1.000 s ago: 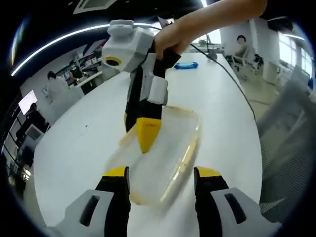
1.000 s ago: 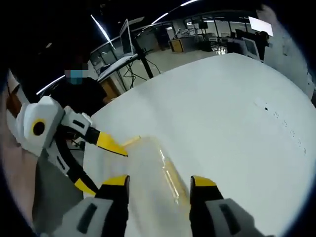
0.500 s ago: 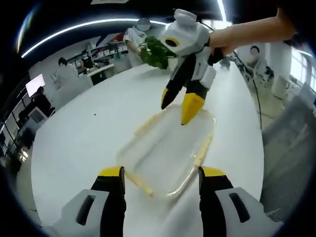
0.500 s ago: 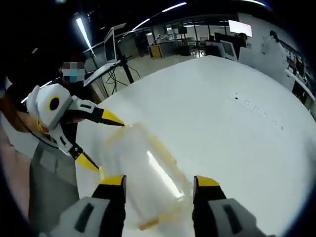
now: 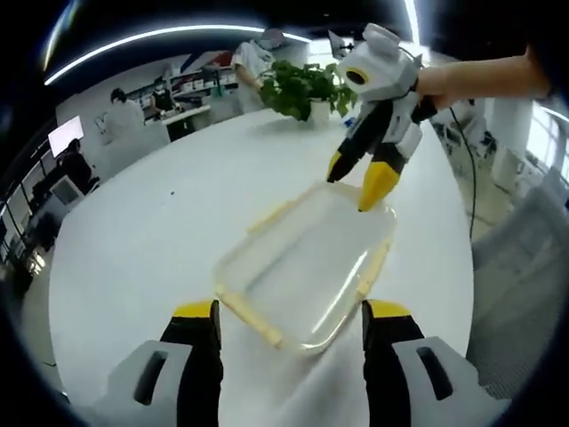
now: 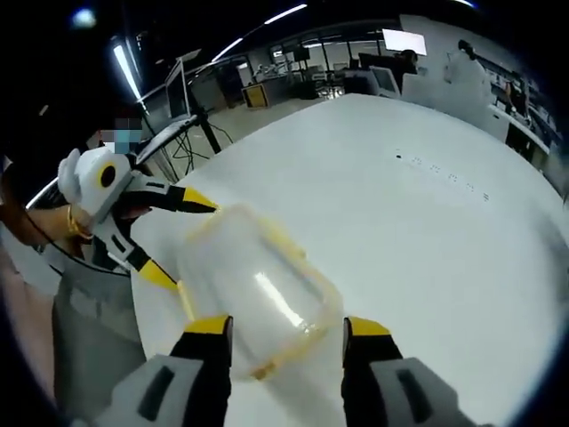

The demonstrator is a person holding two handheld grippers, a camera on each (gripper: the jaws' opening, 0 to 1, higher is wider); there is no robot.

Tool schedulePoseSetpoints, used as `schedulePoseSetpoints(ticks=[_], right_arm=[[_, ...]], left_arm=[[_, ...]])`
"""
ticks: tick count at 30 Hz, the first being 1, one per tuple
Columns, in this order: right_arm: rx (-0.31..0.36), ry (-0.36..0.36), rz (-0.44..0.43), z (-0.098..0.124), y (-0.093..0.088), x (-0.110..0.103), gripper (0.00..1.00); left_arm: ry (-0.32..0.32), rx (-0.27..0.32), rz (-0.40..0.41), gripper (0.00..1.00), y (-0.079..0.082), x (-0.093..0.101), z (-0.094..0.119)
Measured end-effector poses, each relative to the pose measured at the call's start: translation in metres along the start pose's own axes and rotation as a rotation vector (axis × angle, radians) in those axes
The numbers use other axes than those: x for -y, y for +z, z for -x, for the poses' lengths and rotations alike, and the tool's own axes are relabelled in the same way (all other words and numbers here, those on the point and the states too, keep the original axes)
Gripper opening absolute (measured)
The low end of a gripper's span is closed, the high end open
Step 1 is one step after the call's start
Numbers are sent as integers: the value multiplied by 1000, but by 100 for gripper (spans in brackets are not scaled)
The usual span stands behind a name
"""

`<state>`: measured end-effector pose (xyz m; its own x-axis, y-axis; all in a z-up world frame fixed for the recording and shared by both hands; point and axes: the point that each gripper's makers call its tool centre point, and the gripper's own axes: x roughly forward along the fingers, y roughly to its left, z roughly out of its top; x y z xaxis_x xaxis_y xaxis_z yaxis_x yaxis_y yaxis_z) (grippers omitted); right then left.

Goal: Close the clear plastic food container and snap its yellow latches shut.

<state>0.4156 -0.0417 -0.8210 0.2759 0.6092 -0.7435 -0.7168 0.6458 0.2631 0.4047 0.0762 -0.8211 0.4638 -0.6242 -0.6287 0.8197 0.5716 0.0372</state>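
Container (image 5: 307,267) lies between the wide left gripper (image 5: 289,322) and wide right gripper (image 5: 364,182).

Containers: one clear plastic food container (image 5: 307,265) (image 6: 253,298) on one white table (image 5: 160,240) (image 6: 427,240)
Grippers: two, the left gripper (image 5: 289,316) (image 6: 178,236) and the right gripper (image 6: 286,334) (image 5: 363,181)
Plants: one potted plant (image 5: 307,89)

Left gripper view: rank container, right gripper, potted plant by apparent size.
1. clear container, biggest in the view.
2. right gripper, body and fingers together.
3. potted plant, smallest, but it stands farthest off, so apparent size only.
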Motion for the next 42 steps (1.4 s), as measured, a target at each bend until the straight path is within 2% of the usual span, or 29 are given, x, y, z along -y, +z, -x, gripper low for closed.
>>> schedulePoseSetpoints(ticks=[1, 3, 10, 26, 35, 42], right_arm=[[-1, 0, -2, -1, -1, -1, 46], [8, 12, -69, -1, -1, -4, 43], [25, 7, -54, -4, 6, 1, 42], [48, 36, -29, -22, 39, 25, 42], [26, 63, 6, -25, 48, 36, 42], [16, 79, 30, -26, 50, 38, 42]], left_arm=[[0, -1, 3, 61, 0, 0, 0], [0, -6, 11, 60, -1, 0, -1], [12, -14, 19, 56, -3, -8, -4], [49, -22, 52, 55, 3, -45, -15], [79, -17, 65, 52, 8, -55, -17], [92, -17, 69, 52, 8, -56, -18]])
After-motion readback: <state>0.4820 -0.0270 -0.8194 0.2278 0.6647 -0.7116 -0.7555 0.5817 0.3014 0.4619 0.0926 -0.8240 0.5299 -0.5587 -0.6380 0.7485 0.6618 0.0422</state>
